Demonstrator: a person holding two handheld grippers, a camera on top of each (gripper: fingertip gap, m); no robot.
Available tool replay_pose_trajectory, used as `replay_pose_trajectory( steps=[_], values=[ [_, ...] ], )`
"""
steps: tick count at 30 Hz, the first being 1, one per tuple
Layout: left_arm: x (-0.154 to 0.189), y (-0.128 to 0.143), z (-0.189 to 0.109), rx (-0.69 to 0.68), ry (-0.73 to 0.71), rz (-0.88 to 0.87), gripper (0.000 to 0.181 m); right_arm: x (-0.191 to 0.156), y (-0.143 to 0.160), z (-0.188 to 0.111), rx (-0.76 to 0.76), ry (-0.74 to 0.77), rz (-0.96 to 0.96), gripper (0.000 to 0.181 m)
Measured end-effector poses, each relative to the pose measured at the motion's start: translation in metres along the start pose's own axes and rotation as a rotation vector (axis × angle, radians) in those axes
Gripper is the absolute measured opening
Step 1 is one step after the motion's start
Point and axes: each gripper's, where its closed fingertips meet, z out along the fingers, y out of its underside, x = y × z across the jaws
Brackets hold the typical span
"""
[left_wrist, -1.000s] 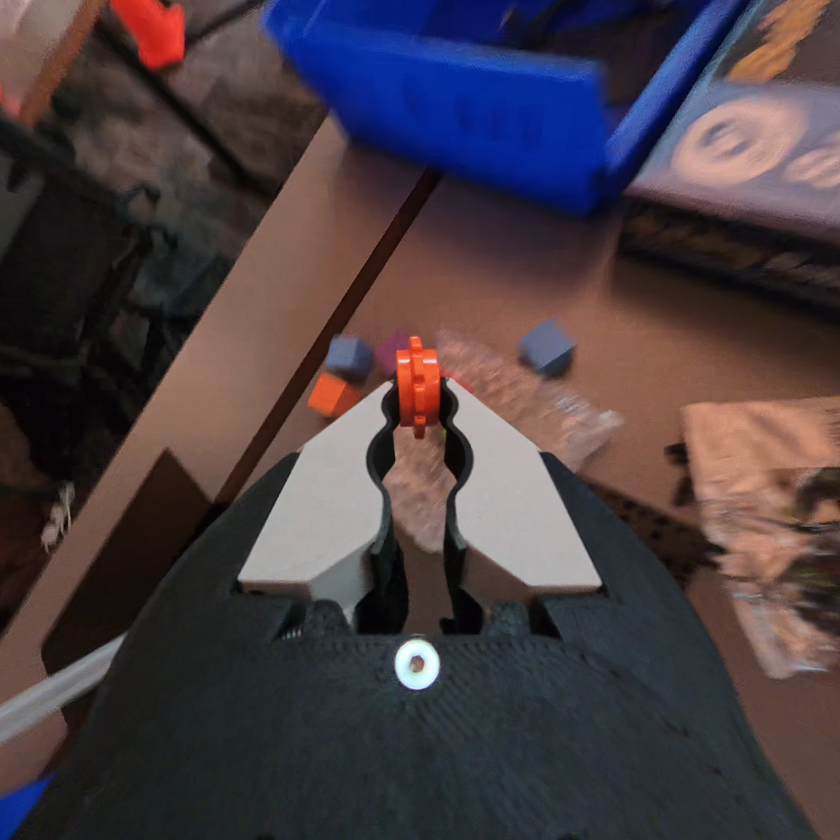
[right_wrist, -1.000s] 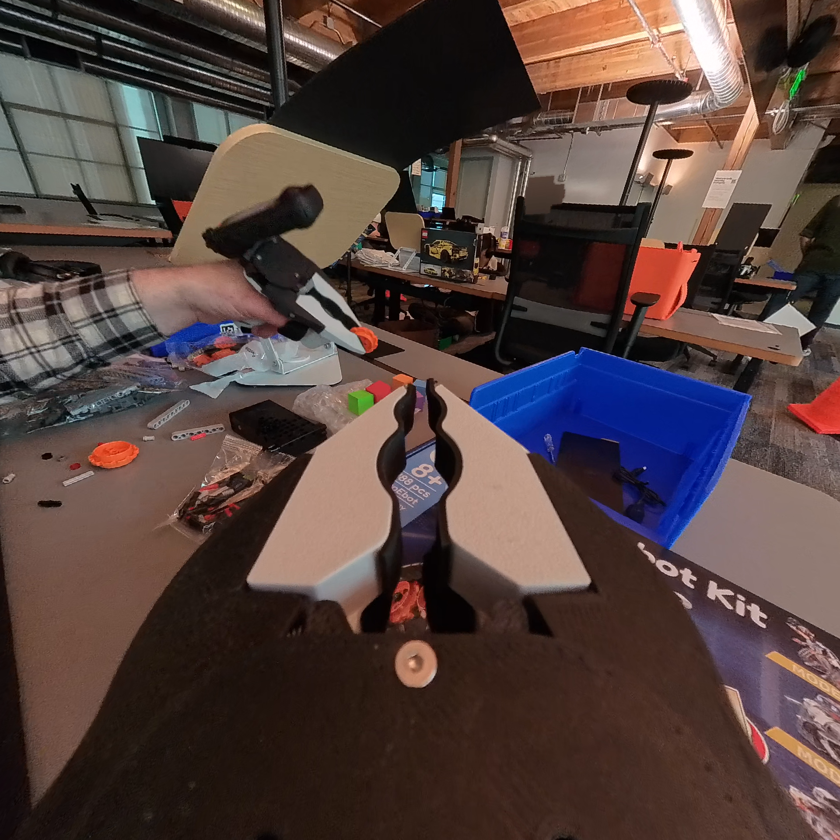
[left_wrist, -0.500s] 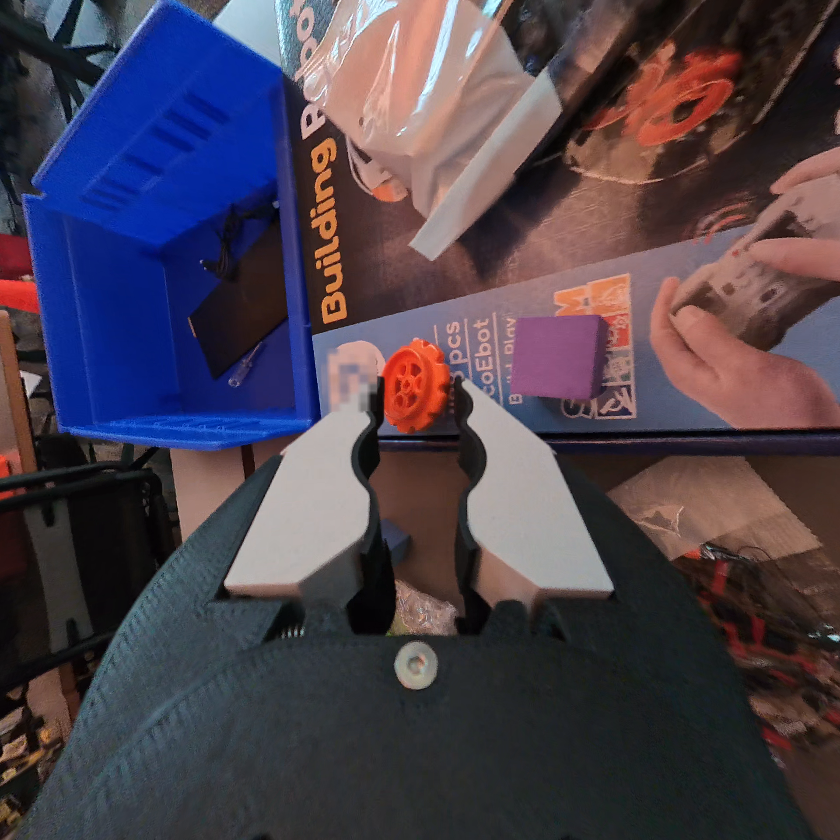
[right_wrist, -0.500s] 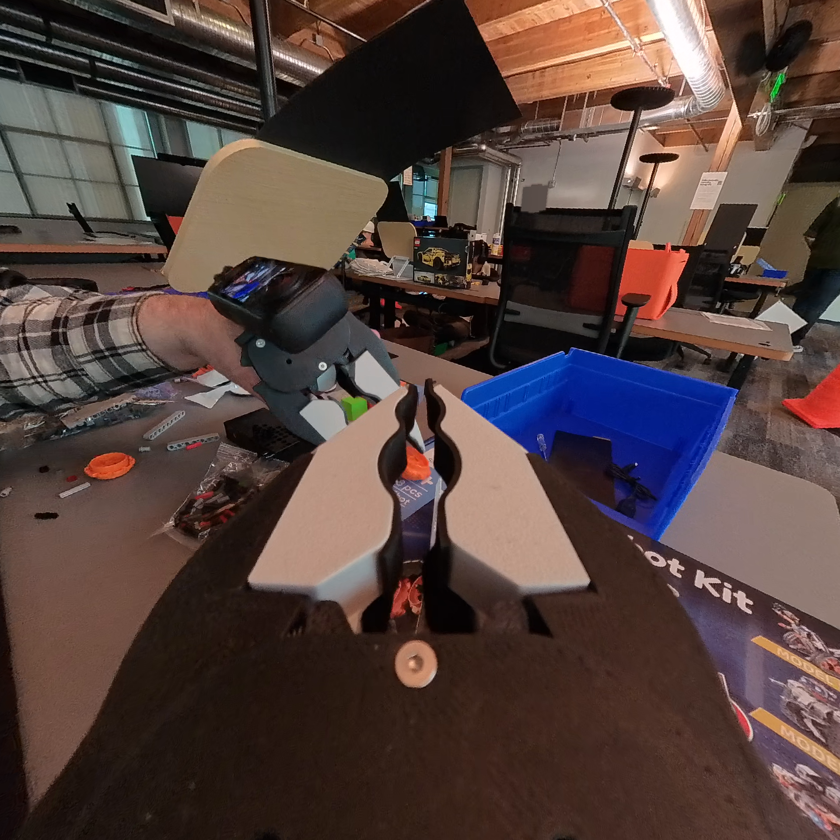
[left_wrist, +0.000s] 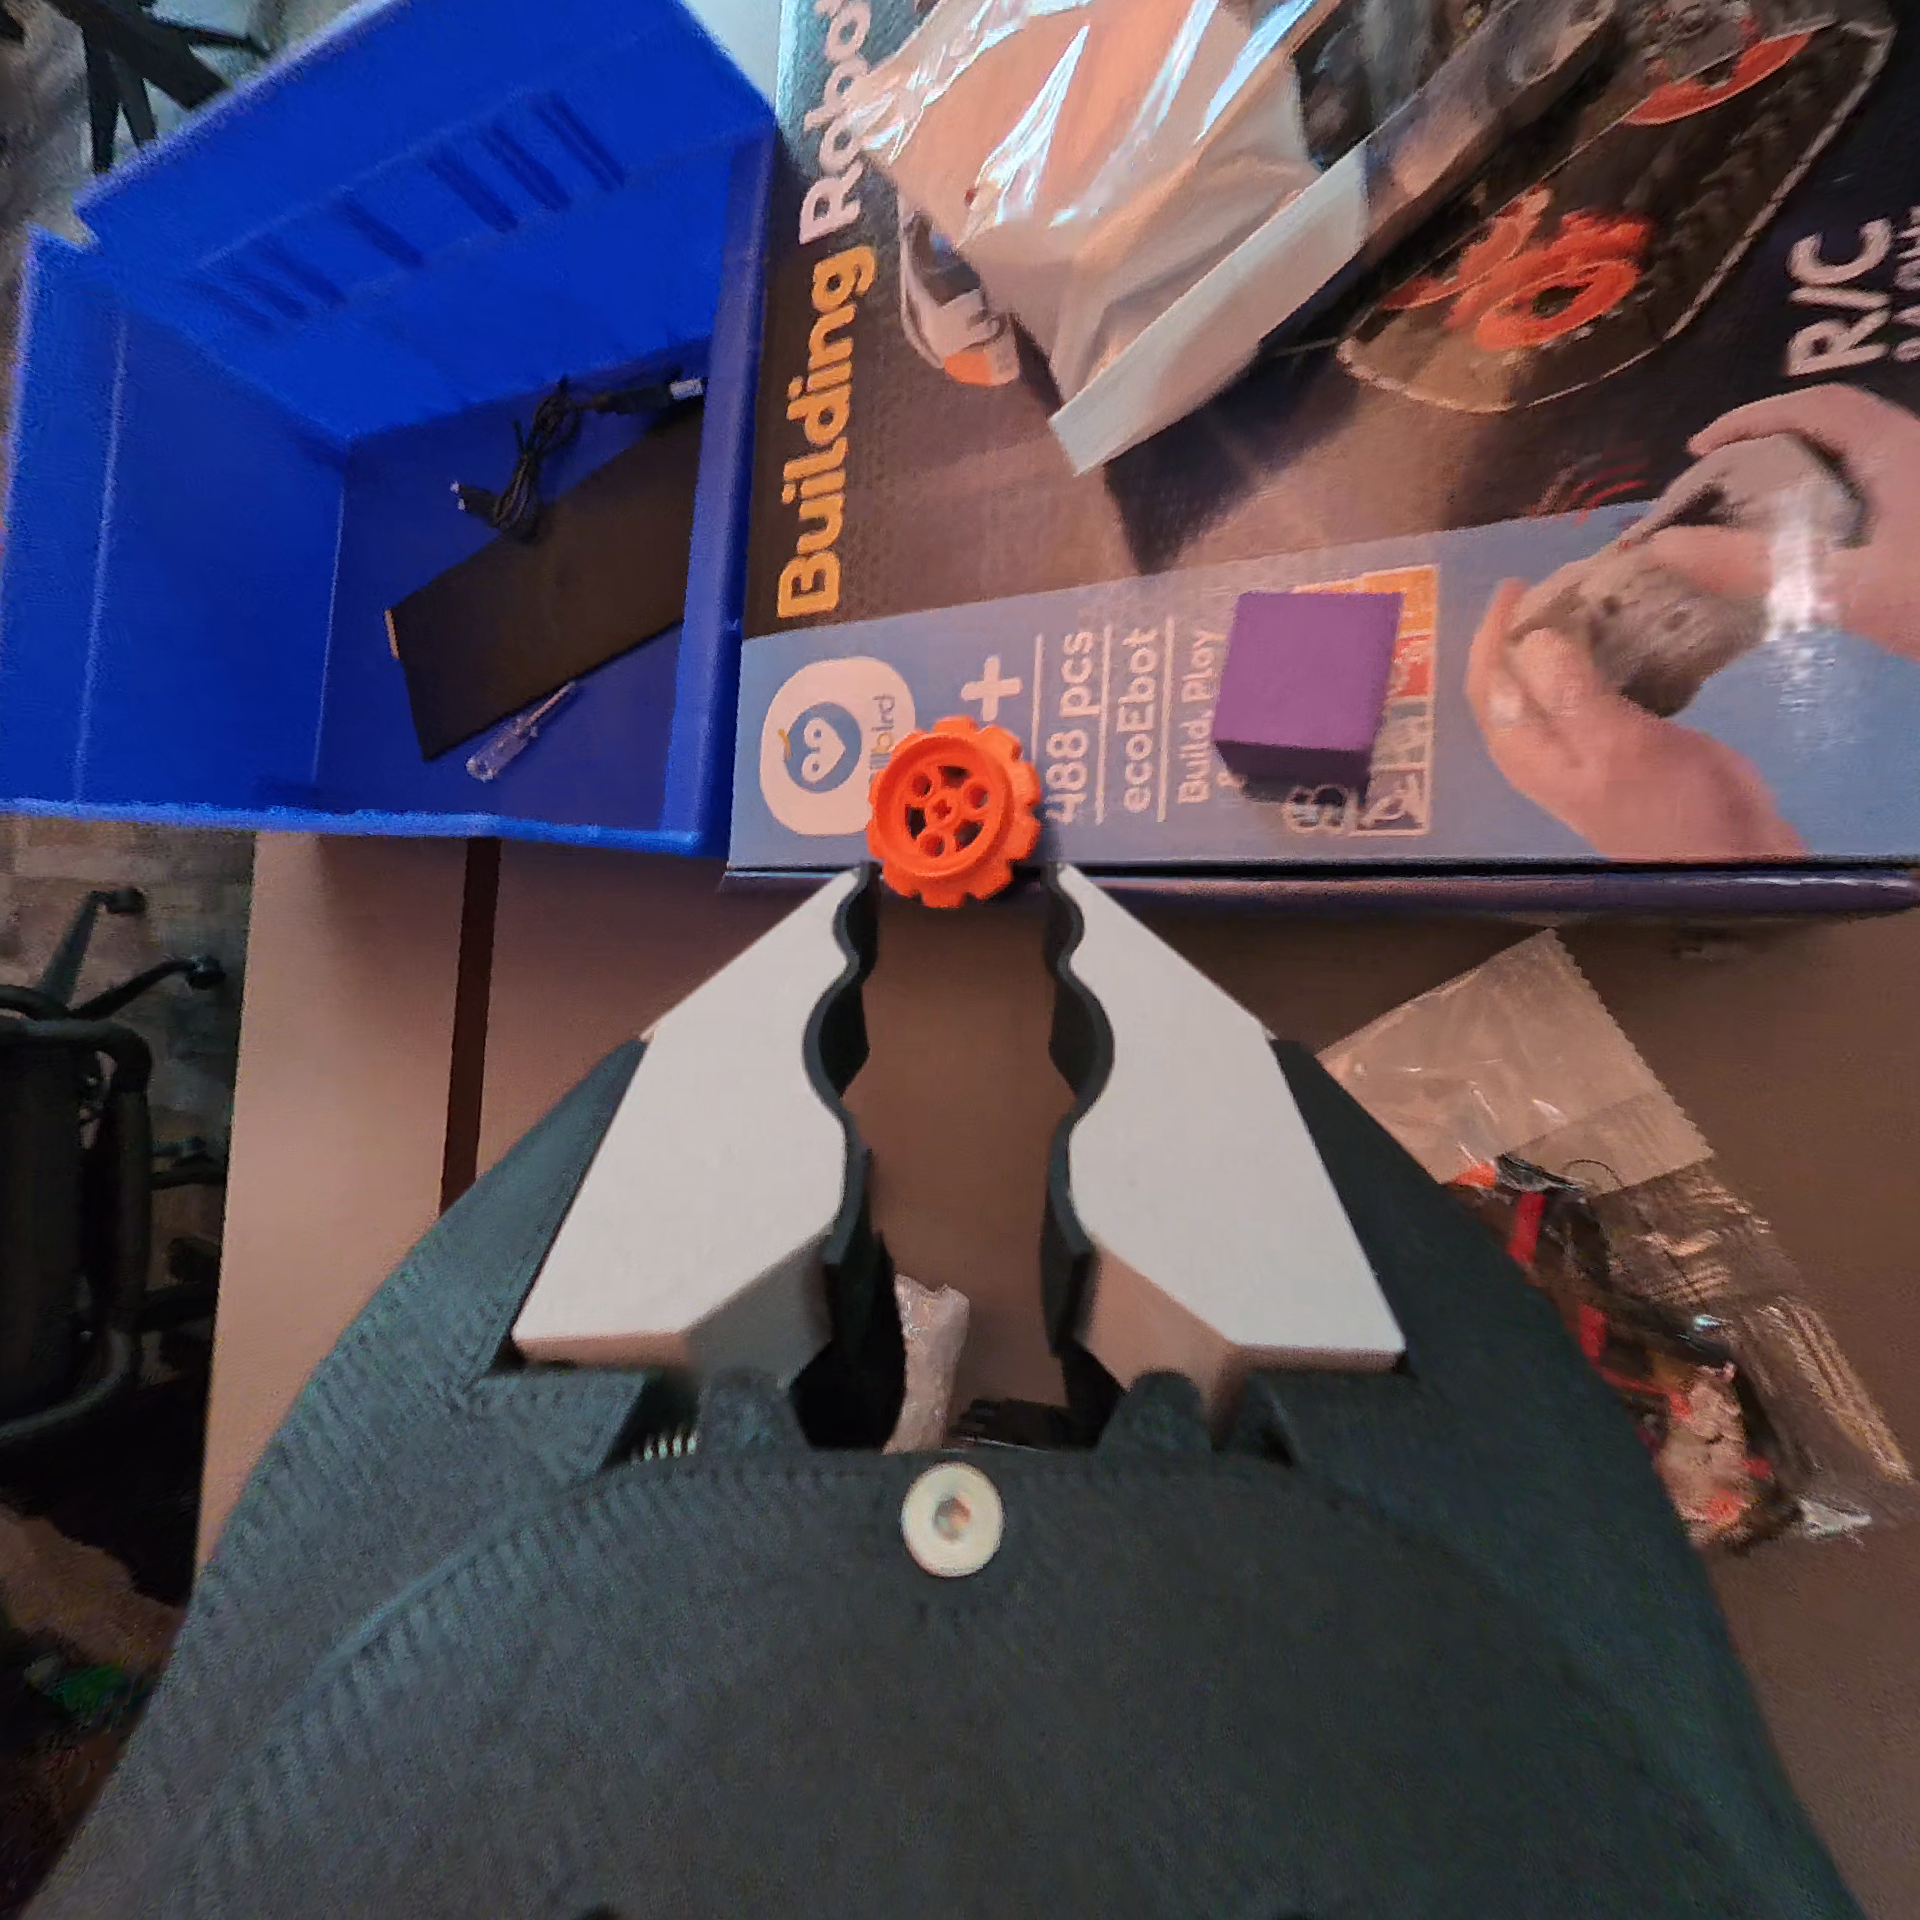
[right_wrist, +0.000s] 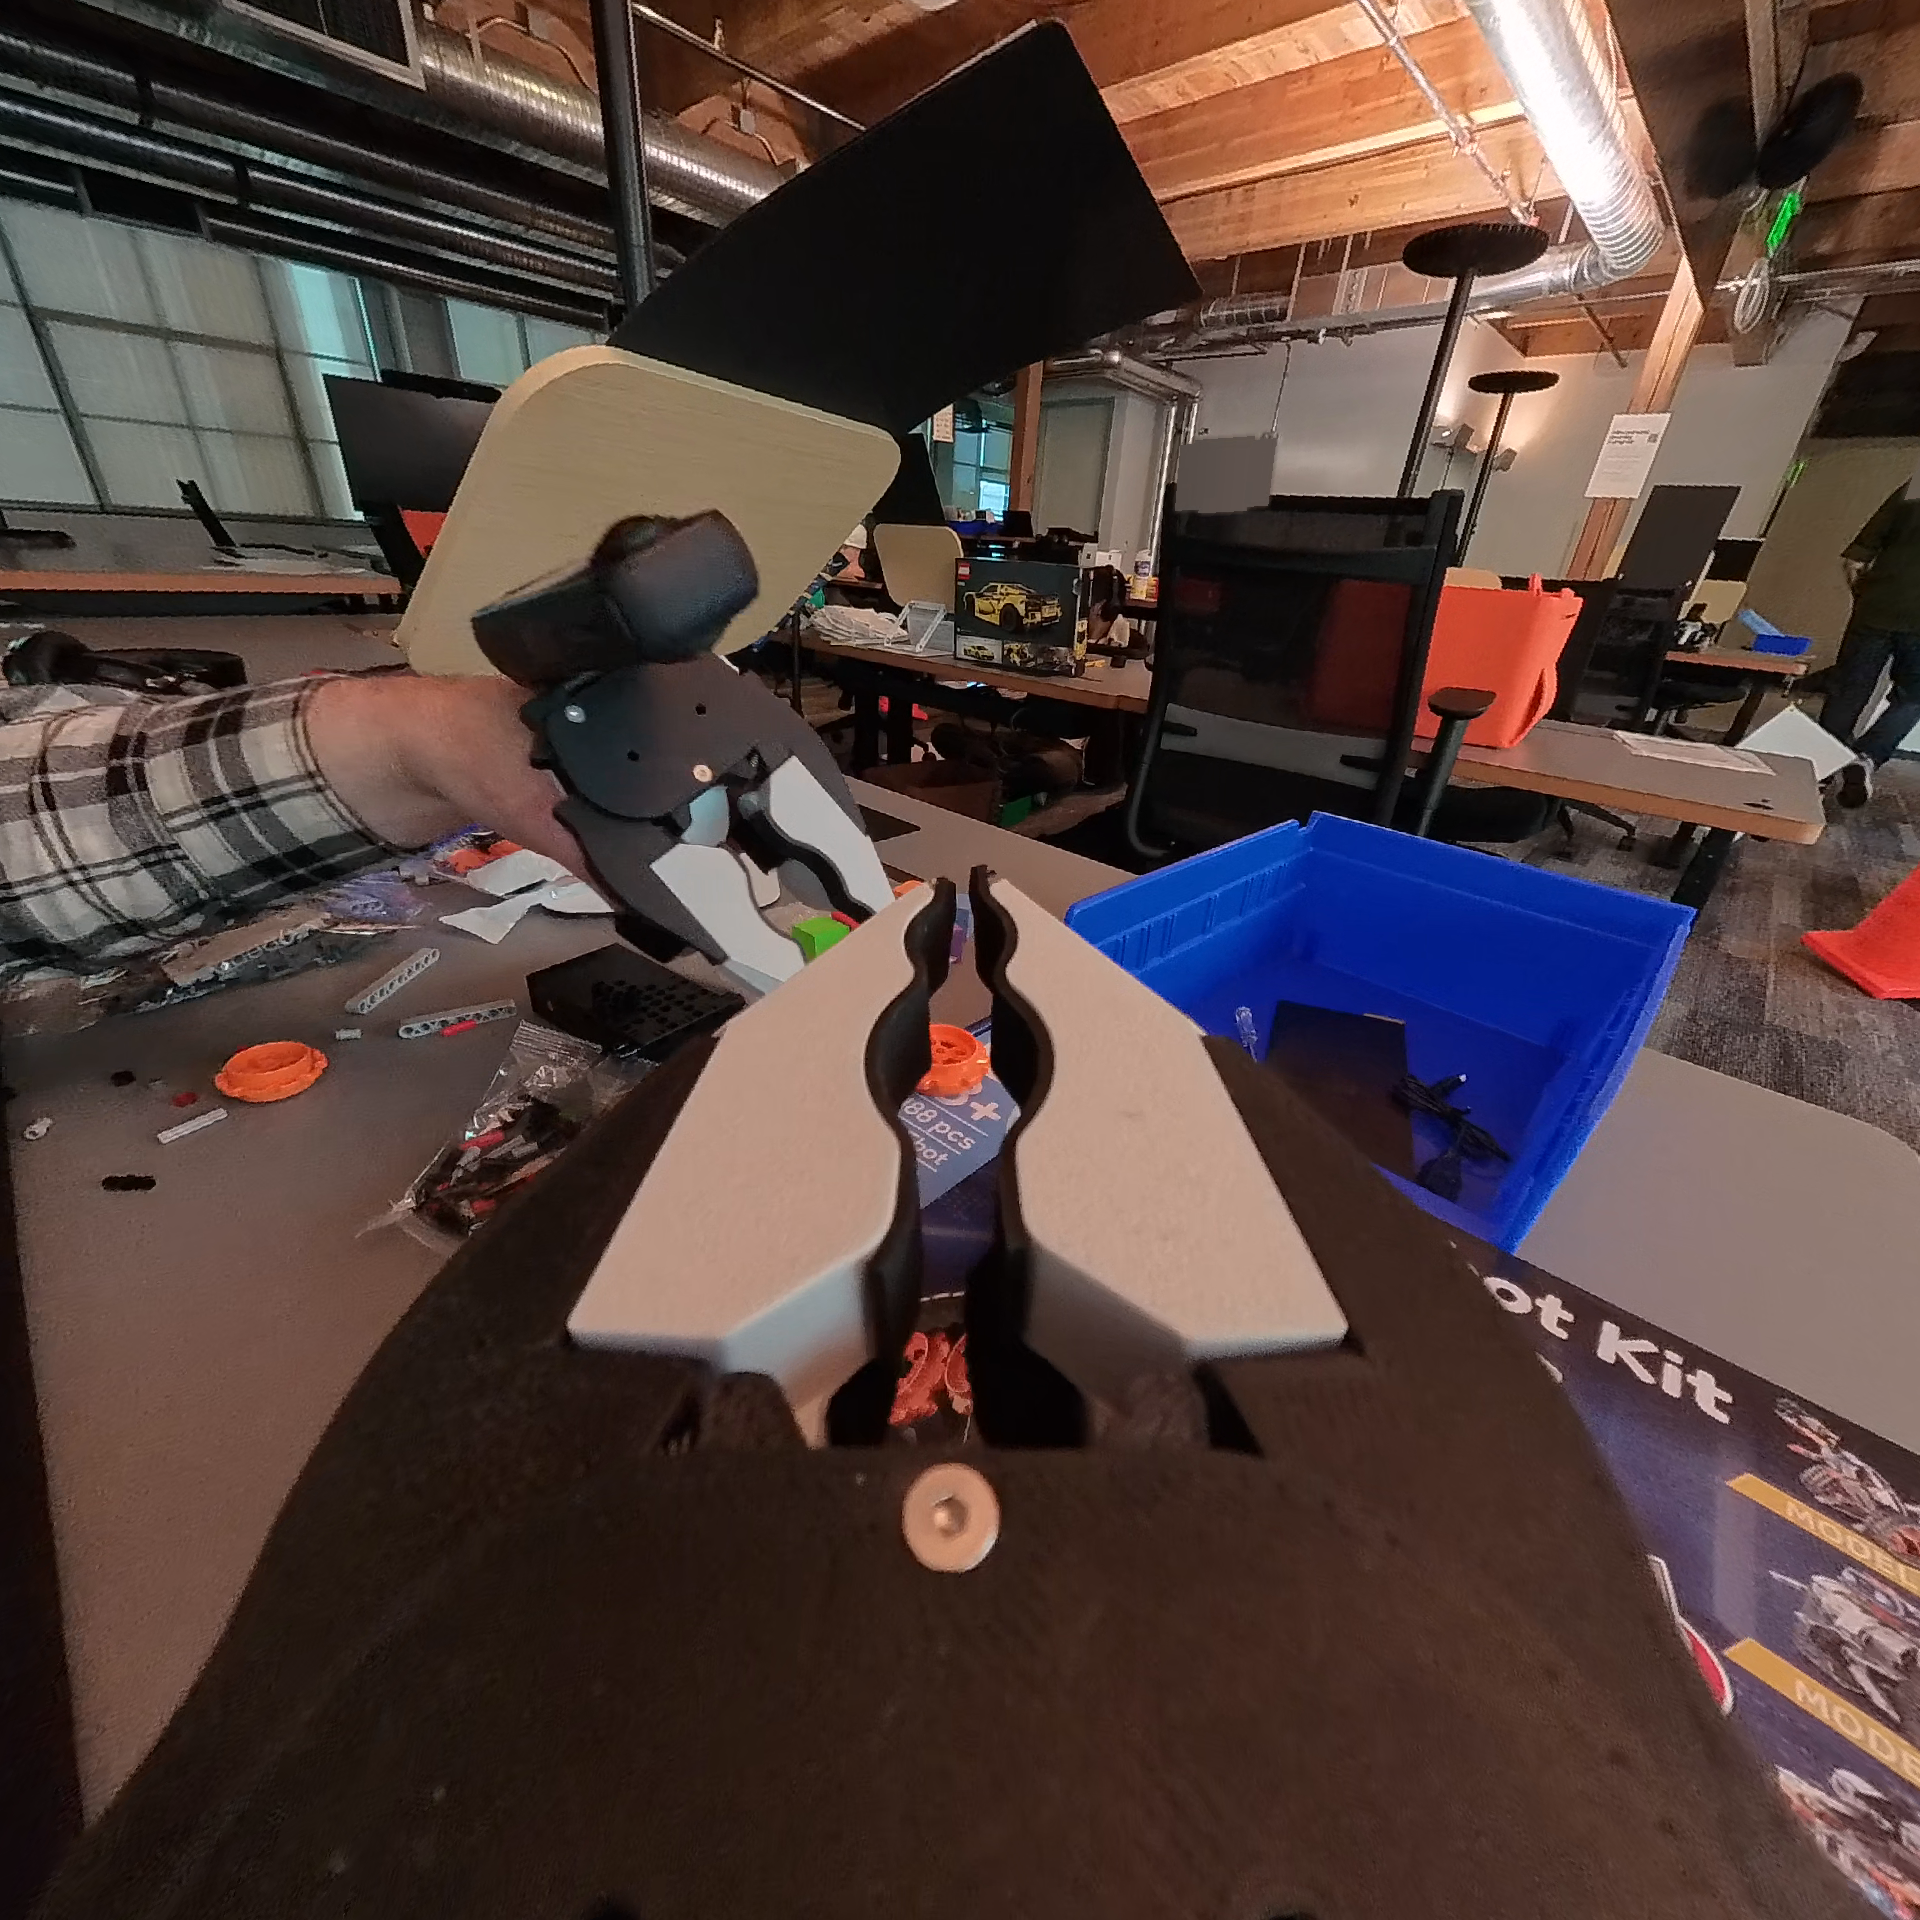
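Now left gripper (left_wrist: 954, 883) spread wide, empty, tips just short of orange gear (left_wrist: 954, 814) lying flat on box (left_wrist: 1143, 499). Gear looks light, rigid, toothed: grip across rim. Right gripper (right_wrist: 961, 894) nearly closed, empty.

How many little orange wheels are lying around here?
2: one wheel on the box at the open left claw's tips, the other wheel on the table. Bags may hide more.
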Motion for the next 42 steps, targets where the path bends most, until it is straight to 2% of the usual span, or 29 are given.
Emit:
replay_pose_trajectory(
  steps=[3,8,23,26,30,34,37,42],
  values=[
    [-0.002,0.006,0.012,-0.022,-0.003,0.010,0.023,-0.001,0.002,0.001,-0.007,-0.001,-0.004,0.002],
    [0.003,-0.005,0.019,-0.001,0.001,0.031,0.020,0.001,0.002,0.000,-0.006,0.002,0.002,0.002],
    [-0.004,-0.016,-0.008,0.009,-0.114,0.104,0.028,0.004,0.009,0.002,-0.037,0.024,-0.021,0.004],
    [0.002,-0.021,-0.015,0.030,-0.110,0.109,0.031,0.009,0.017,0.006,-0.095,0.086,-0.092,0.009],
    [0.020,-0.030,-0.026,0.073,-0.074,0.128,0.039,0.020,0.039,0.013,-0.258,0.223,-0.242,0.022],
    [0.045,-0.039,-0.035,0.125,0.021,0.126,0.050,0.020,0.049,0.017,-0.329,0.258,-0.324,0.022],
    [0.053,-0.045,-0.036,0.150,0.048,0.121,0.052,0.022,0.050,0.016,-0.338,0.271,-0.325,0.023],
    [0.060,-0.045,-0.021,0.133,0.071,0.125,0.051,0.023,0.049,0.015,-0.328,0.269,-0.305,0.023]
  ],
)
